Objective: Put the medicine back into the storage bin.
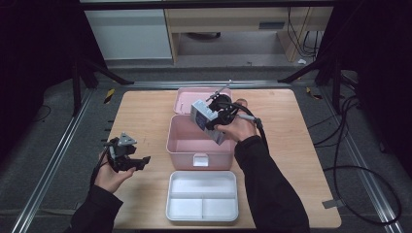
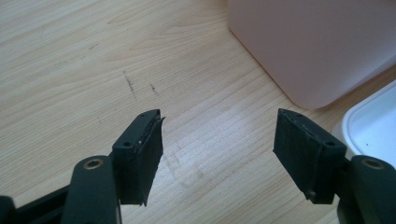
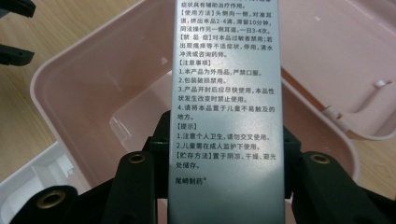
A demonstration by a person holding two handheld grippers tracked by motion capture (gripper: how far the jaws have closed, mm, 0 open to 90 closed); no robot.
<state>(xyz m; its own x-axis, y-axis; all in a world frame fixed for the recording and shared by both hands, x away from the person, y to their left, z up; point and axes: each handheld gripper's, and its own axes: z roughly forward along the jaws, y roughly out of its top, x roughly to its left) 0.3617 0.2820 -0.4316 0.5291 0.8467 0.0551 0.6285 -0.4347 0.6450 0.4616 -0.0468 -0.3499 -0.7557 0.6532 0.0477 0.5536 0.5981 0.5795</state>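
A pale grey-blue carton (image 1: 200,114) printed with small black text (image 3: 226,88) is held above the open pink box (image 1: 180,144). My right gripper (image 1: 216,119) is shut on the carton, its black jaws pressing the carton's two sides near its lower end. Under the carton the box's inside (image 3: 93,102) looks bare. My left gripper (image 1: 132,160) hovers over the wooden table left of the box. It is open, with only bare wood between its pads (image 2: 144,154).
The box's pink lid (image 1: 187,97) lies open behind it. A white divided tray (image 1: 202,196) sits at the table's front edge, just before the box; its corner (image 2: 373,126) lies close to the left gripper. Cables trail on the floor at right.
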